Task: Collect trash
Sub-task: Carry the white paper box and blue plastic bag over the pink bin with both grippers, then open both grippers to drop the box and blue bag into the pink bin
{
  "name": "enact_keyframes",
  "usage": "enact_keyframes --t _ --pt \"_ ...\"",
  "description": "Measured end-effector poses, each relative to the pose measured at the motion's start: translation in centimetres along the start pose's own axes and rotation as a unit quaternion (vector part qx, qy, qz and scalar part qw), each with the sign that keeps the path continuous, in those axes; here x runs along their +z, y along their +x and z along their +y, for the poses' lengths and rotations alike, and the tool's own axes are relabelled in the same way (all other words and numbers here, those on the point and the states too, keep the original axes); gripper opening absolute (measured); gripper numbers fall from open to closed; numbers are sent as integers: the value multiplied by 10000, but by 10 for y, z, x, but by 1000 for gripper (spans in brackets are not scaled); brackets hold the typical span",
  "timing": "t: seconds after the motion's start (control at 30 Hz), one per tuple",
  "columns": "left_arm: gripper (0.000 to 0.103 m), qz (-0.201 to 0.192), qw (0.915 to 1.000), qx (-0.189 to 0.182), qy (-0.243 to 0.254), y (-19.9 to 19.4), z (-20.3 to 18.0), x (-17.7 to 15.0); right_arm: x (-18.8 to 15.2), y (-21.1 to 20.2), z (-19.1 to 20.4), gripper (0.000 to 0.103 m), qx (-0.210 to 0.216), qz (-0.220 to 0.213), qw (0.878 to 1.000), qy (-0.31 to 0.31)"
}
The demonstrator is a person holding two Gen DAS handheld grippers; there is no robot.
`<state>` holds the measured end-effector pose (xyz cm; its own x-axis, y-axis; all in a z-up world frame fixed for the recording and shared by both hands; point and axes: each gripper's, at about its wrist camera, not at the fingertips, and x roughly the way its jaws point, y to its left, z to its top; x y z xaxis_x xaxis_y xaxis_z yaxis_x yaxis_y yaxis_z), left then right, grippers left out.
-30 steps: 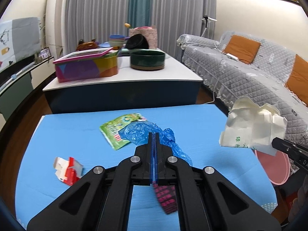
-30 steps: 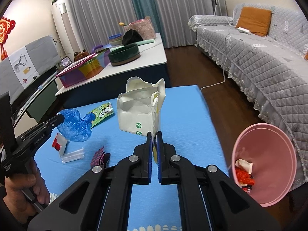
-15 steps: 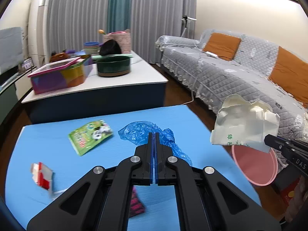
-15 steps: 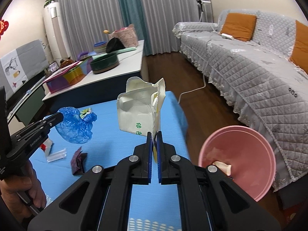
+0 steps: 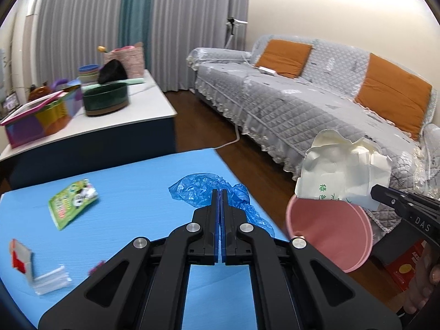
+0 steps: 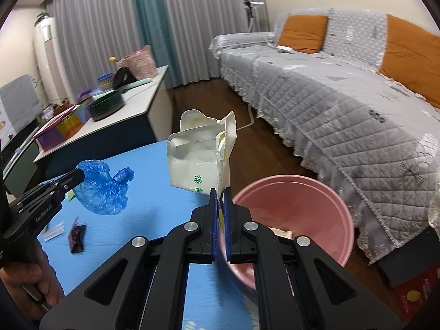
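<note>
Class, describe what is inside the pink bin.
Inside the pink bin, one pale scrap of paper shows. The right gripper covers the rest of the bottom.

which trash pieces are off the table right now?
Two: the crumpled blue plastic bag in the left gripper, and the torn white paper carton in the right gripper. The green snack wrapper lies on the blue table.

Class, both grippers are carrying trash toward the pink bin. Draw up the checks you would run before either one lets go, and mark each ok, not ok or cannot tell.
1. Right gripper shut on white carton: ok.
2. Left gripper shut on blue plastic bag: ok.
3. Carton over pink bin: cannot tell; it looks near the rim.
4. Bag over bin: not ok, above the blue table.
5. Bin has room: ok.
</note>
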<state>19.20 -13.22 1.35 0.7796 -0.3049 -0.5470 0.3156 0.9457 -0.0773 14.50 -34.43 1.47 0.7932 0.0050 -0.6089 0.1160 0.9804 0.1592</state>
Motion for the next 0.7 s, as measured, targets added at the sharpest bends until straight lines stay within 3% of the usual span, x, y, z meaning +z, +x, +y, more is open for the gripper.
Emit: enact_keyframes --t 0.43,0.7 --pt "0 185 9973 -667 253 35 -80 -3 -4 -6 -67 5 -593 19 9977 334" --pt "0 393 9944 -857 467 55 -116 -15 -11 2 -93 5 -884 241 9944 519"
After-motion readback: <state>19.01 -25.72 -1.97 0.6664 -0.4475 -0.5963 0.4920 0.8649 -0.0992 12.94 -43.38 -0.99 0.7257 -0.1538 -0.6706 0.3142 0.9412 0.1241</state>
